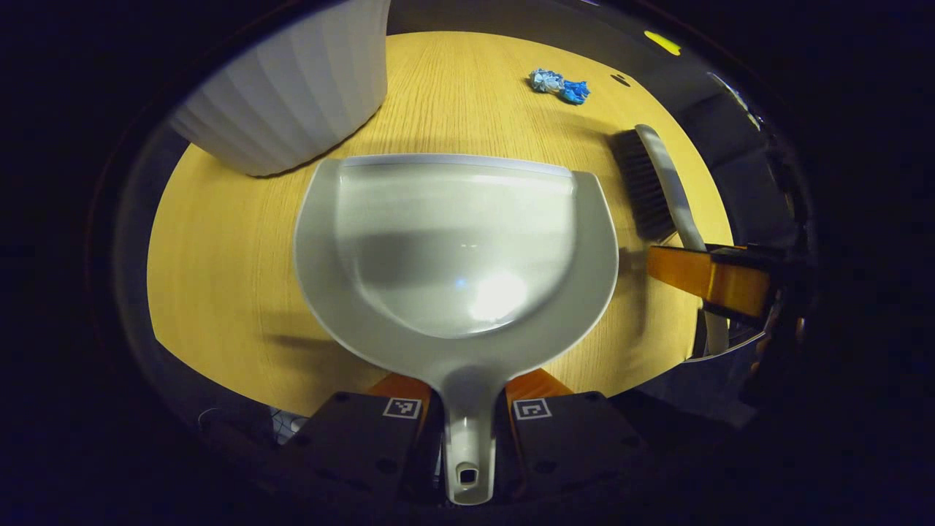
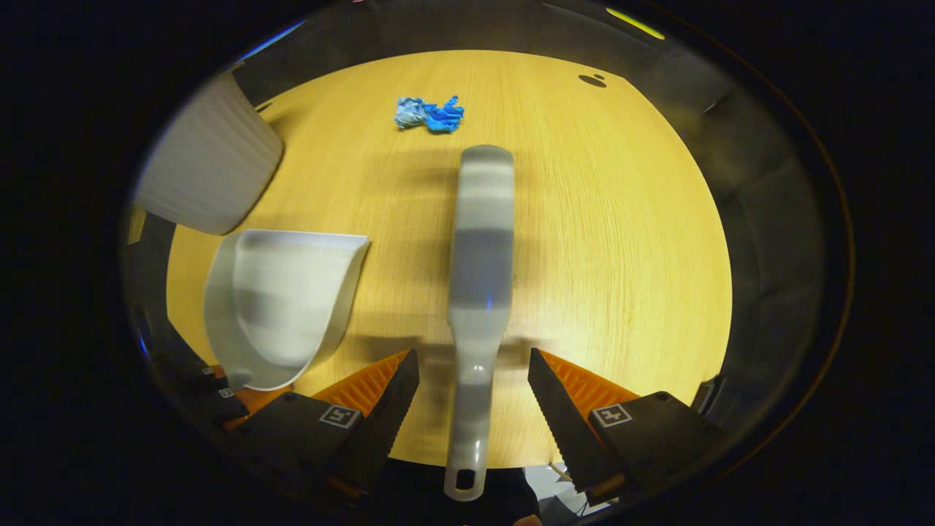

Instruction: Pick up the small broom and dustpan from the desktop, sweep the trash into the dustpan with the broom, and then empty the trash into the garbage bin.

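In the left gripper view, we are looking along our left gripper (image 1: 467,413), whose jaws are sitting close on either side of the dustpan (image 1: 456,256) handle. They are flanking it tightly and seem to be pressing on it, so we are taking them as gripping the dustpan. The pan is spreading out ahead of us over the worktop (image 1: 219,292), its straight lip facing away. We cannot tell whether it is resting on the wood or is just above it. Just past the lip, to the left, the bin (image 1: 292,88) is standing on the worktop, its ribbed wall close to the pan's far left corner. To the right of the pan, the broom (image 1: 657,186) is lying with its bristles toward the pan, and the right gripper (image 1: 712,281) is reaching in at its handle. Farthest off, the trash (image 1: 559,84), a crumpled blue wad, is lying near the worktop's back edge.

In the right gripper view, the right gripper (image 2: 473,398) is holding its jaws open, one on each side of the broom (image 2: 478,292) handle, with a clear gap on both sides. The broom is pointing straight away from us. The dustpan (image 2: 281,307) is sitting to the left, the bin (image 2: 208,168) beyond it, and the trash (image 2: 429,115) just beyond the broom's far end.
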Action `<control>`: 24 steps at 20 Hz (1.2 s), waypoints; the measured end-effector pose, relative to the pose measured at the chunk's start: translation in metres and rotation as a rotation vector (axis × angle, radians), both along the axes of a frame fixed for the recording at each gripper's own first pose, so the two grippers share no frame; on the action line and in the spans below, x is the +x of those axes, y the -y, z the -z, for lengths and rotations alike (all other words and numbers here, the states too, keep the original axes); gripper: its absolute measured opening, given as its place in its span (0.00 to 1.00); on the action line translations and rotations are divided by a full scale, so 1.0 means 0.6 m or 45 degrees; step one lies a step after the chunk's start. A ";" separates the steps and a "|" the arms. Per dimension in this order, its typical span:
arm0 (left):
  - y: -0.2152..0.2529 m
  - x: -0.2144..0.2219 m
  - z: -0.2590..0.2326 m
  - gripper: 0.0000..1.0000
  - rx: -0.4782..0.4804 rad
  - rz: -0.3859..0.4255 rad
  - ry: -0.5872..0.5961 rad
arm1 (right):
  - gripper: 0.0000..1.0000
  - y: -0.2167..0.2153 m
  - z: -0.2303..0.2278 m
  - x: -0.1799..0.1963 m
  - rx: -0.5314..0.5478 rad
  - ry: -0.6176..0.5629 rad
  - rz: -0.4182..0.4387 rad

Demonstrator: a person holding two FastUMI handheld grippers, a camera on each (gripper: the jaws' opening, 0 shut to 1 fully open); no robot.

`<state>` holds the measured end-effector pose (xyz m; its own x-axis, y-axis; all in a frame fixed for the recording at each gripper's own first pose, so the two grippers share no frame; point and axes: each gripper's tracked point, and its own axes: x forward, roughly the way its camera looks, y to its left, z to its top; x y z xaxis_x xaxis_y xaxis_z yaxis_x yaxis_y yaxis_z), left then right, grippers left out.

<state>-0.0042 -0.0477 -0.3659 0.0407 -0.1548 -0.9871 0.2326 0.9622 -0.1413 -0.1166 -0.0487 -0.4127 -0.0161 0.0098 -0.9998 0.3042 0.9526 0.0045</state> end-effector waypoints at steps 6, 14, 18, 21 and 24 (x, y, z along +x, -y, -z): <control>-0.004 -0.004 0.000 0.30 0.002 0.017 0.007 | 0.77 0.012 0.019 -0.003 -0.096 -0.065 0.067; -0.019 -0.012 -0.006 0.31 0.028 0.090 -0.031 | 0.28 0.001 0.025 0.015 -0.036 -0.026 0.062; -0.020 0.002 -0.002 0.29 0.074 0.190 -0.017 | 0.28 0.029 0.009 0.026 -0.002 0.030 0.008; -0.014 0.011 -0.004 0.29 0.065 0.241 -0.011 | 0.28 0.100 -0.016 0.051 0.002 0.054 0.026; -0.010 0.036 -0.004 0.29 0.062 0.259 -0.009 | 0.28 0.187 -0.034 0.095 -0.038 0.052 -0.064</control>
<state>0.0172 -0.0417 -0.3634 0.0069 -0.1109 -0.9938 0.4222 0.9012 -0.0976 -0.0594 -0.1608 -0.3923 0.0253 -0.0201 -0.9995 0.2564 0.9665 -0.0129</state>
